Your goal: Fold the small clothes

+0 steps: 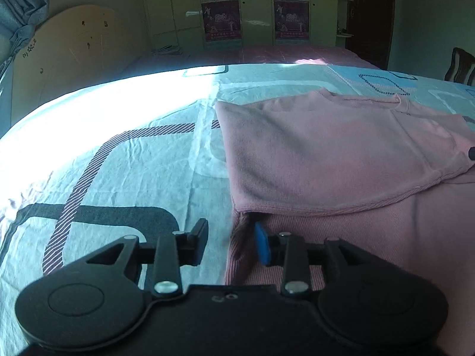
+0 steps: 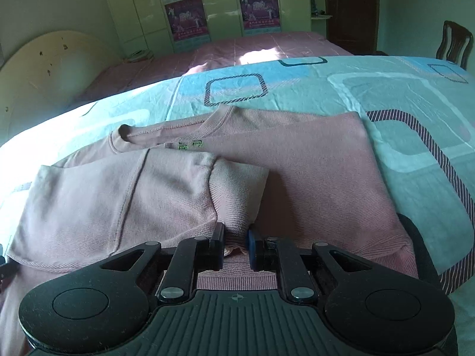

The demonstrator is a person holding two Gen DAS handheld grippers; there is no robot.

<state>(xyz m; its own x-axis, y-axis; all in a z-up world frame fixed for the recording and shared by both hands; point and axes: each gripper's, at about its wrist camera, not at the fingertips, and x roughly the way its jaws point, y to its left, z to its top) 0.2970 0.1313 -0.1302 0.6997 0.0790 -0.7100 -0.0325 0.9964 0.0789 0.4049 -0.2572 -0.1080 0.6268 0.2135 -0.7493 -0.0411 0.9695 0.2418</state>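
**Pink Sweater Half Folded on the Patterned Bed**

A pink sweater (image 2: pixel 311 178) lay flat on a bed covered by a light blue sheet (image 2: pixel 415 136) printed with rounded squares. Its neckline pointed toward the far side of the bed, with a small green mark just below the collar. One side had been folded inward over the body, so that a sleeve (image 2: pixel 124 195) lay across the front, its ribbed cuff (image 2: pixel 237 195) running toward the near hem.

The right gripper (image 2: pixel 236 246) sat low over the near part of the sweater. Its jaws stood narrowly apart with the end of the cuff bunched between them; the knit filled the gap, and the fingers seemed to pinch it. One finger carried a blue pad.

The left gripper (image 1: pixel 230 244) was at the sweater's left edge, where the folded layer (image 1: pixel 326 154) met the ribbed hem. Its jaws stood partly open: the blue-padded finger rested against the pink fabric, the other finger hung over the bare sheet, and no cloth was squeezed between them.

Bright sunlight washed out the sheet to the left. Beyond lay a second bed with a pink cover (image 2: pixel 252 47), a pale rounded headboard (image 1: pixel 74 44), wardrobe doors with posters (image 2: pixel 187 17) and a dark wooden chair (image 2: pixel 454 44).
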